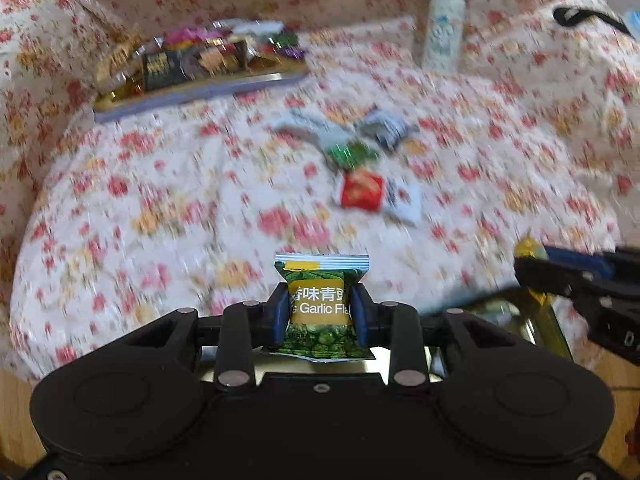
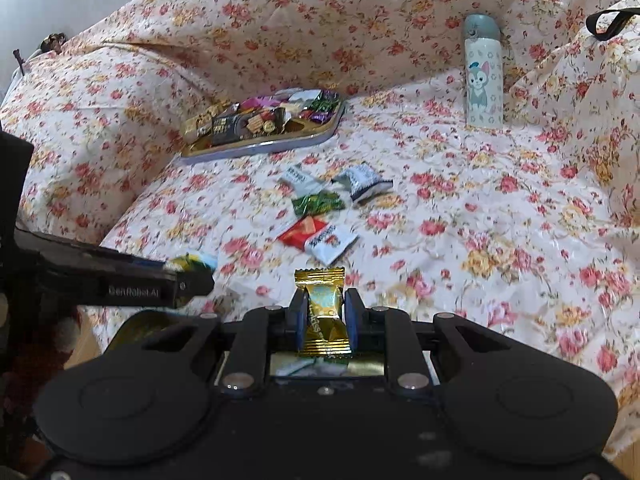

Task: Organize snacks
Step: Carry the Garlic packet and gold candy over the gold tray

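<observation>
My left gripper (image 1: 320, 308) is shut on a green garlic pea packet (image 1: 321, 304) and holds it above the floral sofa cover. My right gripper (image 2: 323, 314) is shut on a gold-wrapped candy (image 2: 322, 316). The right gripper also shows at the right edge of the left wrist view (image 1: 532, 264), and the left gripper at the left of the right wrist view (image 2: 196, 276). Several loose snacks (image 2: 320, 208) lie in a small pile mid-sofa, also in the left wrist view (image 1: 360, 160). A tin tray (image 2: 280, 146) full of snacks sits at the back left, and it also shows in the left wrist view (image 1: 200, 92).
A pale bottle with a cat print (image 2: 483, 76) stands against the sofa back at the right, also in the left wrist view (image 1: 444, 28). A black strap (image 2: 608, 24) lies on the right armrest. A gold-lined tin (image 1: 540, 320) sits below the grippers at the sofa's front edge.
</observation>
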Demonstrator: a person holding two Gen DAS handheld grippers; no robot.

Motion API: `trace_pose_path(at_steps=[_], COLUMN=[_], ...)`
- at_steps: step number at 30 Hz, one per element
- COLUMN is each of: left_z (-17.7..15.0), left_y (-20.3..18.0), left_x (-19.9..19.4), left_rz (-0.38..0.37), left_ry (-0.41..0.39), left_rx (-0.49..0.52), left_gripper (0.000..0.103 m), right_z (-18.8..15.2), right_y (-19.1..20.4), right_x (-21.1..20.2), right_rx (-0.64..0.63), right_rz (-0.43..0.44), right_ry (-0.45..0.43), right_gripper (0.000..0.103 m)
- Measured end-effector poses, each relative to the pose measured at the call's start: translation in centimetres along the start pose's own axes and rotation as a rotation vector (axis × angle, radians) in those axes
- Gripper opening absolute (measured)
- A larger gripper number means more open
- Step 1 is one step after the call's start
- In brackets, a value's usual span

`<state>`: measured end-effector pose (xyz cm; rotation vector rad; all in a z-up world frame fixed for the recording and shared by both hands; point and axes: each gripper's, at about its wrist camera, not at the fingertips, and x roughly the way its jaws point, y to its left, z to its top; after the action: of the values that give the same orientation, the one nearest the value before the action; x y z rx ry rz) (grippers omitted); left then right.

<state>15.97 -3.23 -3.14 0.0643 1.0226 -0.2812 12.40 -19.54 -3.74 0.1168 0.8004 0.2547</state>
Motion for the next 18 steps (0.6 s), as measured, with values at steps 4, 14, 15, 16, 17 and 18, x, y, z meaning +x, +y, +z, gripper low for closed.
trace_pose_path(at_steps=[4, 14, 15, 16, 17, 18], left_z=[-1.2, -3.4, -3.5, -3.6, -3.8, -3.9], left_y=[-0.8, -2.0, -2.1, -2.3, -2.3, -2.4], left_x=[0.1, 0.3, 0.3, 0.3, 0.3, 0.3], left_rz=[-0.018, -0.022, -0.023, -0.024, -0.027, -0.033], left_ry=[0.059, 0.153, 0.158, 0.163, 0.168, 0.173], left_rx=[-0.006, -0.007, -0.006, -0.006, -0.007, -0.009], left_gripper=[0.040, 0.040, 0.040, 0.040, 0.040, 0.040], right_z=[-0.6, -2.1, -2.3, -2.5, -2.6, -2.8], right_y=[0.1, 0.5, 0.6, 0.6, 0.6, 0.6], right_x=[-0.5, -0.9, -1.0, -1.1, -1.2, -1.3], right_rx=[0.003, -0.011, -0.012, -0.013, -0.013, -0.014], right_rz=[0.008, 0.015, 0.015, 0.015, 0.014, 0.013], right_ry=[0.022, 0.088, 0.092, 0.097, 0.103, 0.107], right_gripper=[0.021, 0.021, 0.021, 0.021, 0.021, 0.021])
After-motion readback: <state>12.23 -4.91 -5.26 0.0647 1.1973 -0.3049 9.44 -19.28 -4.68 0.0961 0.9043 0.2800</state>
